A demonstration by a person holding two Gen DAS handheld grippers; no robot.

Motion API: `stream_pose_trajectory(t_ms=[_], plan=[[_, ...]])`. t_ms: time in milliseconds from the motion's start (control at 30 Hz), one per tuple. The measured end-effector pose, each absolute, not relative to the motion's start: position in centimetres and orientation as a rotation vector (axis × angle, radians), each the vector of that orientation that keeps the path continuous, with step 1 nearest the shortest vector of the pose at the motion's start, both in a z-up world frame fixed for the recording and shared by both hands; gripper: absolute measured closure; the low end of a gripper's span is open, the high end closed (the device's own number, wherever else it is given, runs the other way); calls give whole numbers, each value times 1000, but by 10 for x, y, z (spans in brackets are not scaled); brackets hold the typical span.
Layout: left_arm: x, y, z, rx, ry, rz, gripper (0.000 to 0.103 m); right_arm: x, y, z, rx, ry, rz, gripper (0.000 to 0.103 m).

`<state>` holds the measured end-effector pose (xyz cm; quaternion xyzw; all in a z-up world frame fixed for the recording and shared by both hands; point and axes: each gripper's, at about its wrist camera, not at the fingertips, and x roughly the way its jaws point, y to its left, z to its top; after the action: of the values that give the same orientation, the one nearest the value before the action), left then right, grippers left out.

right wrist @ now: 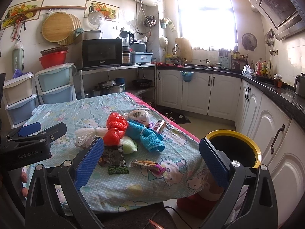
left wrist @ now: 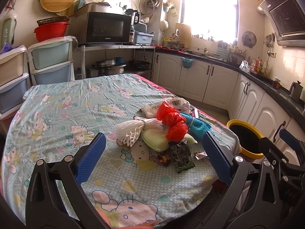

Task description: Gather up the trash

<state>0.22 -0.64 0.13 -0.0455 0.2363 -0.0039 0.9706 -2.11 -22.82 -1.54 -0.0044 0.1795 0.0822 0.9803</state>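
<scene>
A heap of trash lies on the table's cartoon-print cloth (left wrist: 57,114): a red plastic bag (left wrist: 171,122), white foam netting (left wrist: 131,131), a blue cloth (left wrist: 198,124), a pale green sponge (left wrist: 154,139), a white printed bag (left wrist: 171,105) and a dark green wrapper (left wrist: 181,156). My left gripper (left wrist: 154,160) hangs open just short of the heap, nothing between its fingers. In the right wrist view the same red plastic bag (right wrist: 116,127), blue cloth (right wrist: 150,137), dark green wrapper (right wrist: 116,162) and a purple-orange wrapper (right wrist: 148,165) show. My right gripper (right wrist: 152,162) is open and empty. A yellow-rimmed black bin (right wrist: 236,148) stands right of the table.
White cabinets (right wrist: 196,93) under a dark counter (right wrist: 276,91) run along the back and right. Stacked plastic drawers (left wrist: 51,61) and a shelf with a microwave (left wrist: 108,28) stand behind the table. A red object (right wrist: 198,204) lies on the floor below the table's edge.
</scene>
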Motion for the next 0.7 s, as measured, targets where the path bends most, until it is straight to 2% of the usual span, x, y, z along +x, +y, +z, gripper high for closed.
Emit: stream_pose_trajectory(t_ms=[700], plan=[[24, 21, -2, -121, 519, 26, 10, 4, -217, -9, -52, 380, 188, 6]])
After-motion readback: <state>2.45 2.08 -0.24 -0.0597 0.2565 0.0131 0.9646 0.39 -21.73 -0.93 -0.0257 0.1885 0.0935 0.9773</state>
